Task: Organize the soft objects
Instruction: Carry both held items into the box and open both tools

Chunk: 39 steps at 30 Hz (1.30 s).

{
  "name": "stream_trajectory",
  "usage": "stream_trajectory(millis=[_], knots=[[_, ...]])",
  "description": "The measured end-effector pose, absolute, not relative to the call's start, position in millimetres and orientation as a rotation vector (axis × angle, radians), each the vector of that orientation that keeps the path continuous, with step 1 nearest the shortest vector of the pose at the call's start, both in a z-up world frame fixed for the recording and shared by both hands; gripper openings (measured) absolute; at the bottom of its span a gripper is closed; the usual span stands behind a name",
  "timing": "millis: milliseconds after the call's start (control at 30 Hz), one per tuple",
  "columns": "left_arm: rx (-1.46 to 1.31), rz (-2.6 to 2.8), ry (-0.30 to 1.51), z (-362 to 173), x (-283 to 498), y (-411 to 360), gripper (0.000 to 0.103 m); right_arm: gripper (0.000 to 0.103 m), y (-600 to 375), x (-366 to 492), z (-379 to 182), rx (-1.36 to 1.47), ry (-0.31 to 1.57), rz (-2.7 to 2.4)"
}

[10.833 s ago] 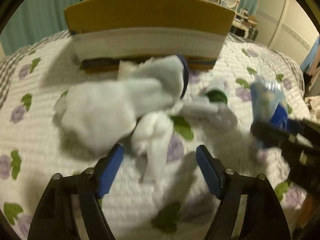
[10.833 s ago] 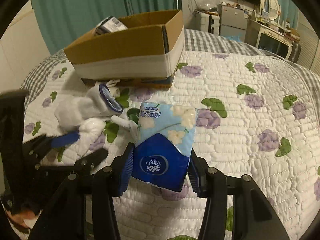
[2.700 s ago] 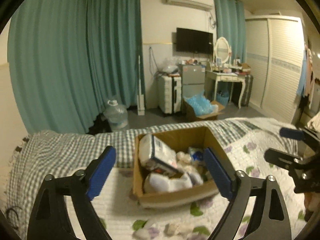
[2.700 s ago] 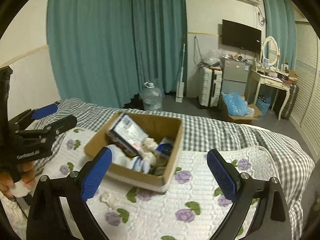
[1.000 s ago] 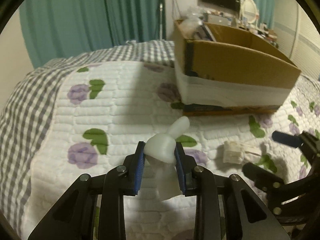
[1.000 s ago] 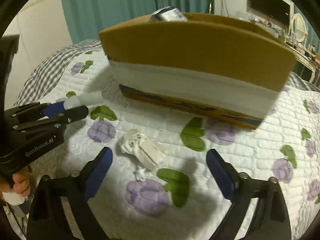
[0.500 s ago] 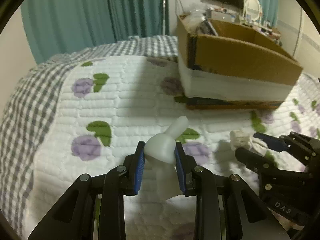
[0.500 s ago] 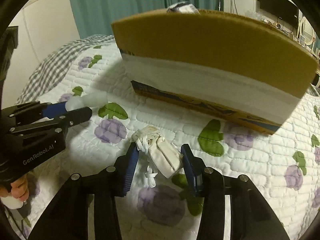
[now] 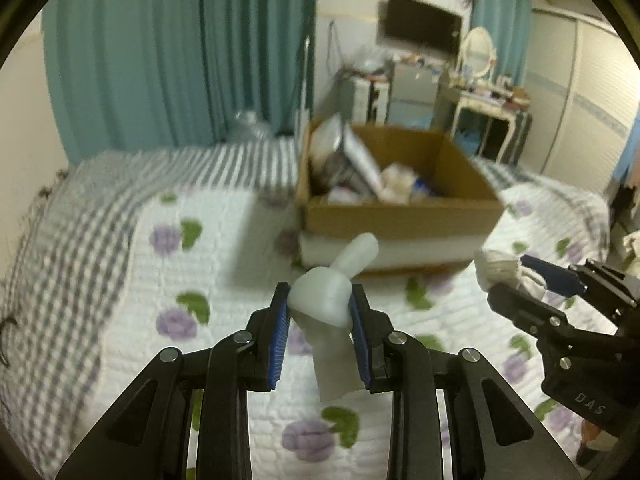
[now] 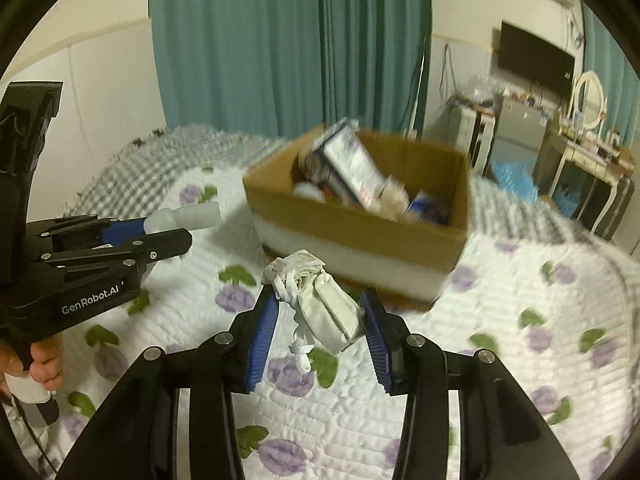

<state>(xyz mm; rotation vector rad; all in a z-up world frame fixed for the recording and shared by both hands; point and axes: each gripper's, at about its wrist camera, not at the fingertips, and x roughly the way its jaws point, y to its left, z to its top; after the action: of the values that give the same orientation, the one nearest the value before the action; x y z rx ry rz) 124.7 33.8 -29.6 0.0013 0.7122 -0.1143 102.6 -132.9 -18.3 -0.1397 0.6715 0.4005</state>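
**Both grippers lift their finds toward the box**

Raised off the quilt since half a second ago, both grippers now carry their loads at about box height. From the left wrist, the left gripper [image 9: 320, 330] is clamped on a white toy [image 9: 326, 300], smooth and rubbery-looking, with one rounded ear or limb poking up; motion blur makes its exact shape hard to call. Ahead sits the box [image 9: 400, 216], open-topped cardboard, already holding packets and pale soft items, on the quilt [image 9: 120, 320], which is white, ribbed and printed with purple flowers.

From the right wrist, the right gripper [image 10: 320, 322] pinches a cloth bundle [image 10: 320, 300], off-white, folded and knotted, with loose ties dangling below. It is likely held high to clear the box [image 10: 360, 232] wall before a drop inside.
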Motion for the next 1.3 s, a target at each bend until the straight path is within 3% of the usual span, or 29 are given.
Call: stream_trajectory(millis=[300, 500, 900, 967, 1067, 1100, 1167, 1300], knots=[[0.049, -0.156, 0.576, 37, 131, 6, 0.028, 0.042, -165, 100, 64, -0.151, 0.538, 0.354], [0.07, -0.16, 0.567, 41, 170, -7, 0.028, 0.042, -181, 128, 93, -0.136, 0.503, 0.34], [0.122, -0.191, 0.607, -6, 255, -48, 0.029, 0.042, -193, 217, 63, -0.117, 0.553, 0.324], [0.108, -0.208, 0.615, -16, 264, -48, 0.034, 0.042, -195, 232, 50, -0.101, 0.577, 0.333], [0.089, -0.227, 0.619, -30, 276, -44, 0.035, 0.042, -196, 246, 35, -0.101, 0.592, 0.331], [0.092, -0.221, 0.62, -33, 279, -44, 0.039, 0.042, -197, 250, 30, -0.099, 0.599, 0.332], [0.105, -0.187, 0.608, -36, 281, -46, 0.076, 0.042, -198, 258, 23, -0.086, 0.614, 0.331], [0.103, -0.183, 0.553, -32, 279, -41, 0.082, 0.043, -196, 272, 16, -0.069, 0.629, 0.339]])
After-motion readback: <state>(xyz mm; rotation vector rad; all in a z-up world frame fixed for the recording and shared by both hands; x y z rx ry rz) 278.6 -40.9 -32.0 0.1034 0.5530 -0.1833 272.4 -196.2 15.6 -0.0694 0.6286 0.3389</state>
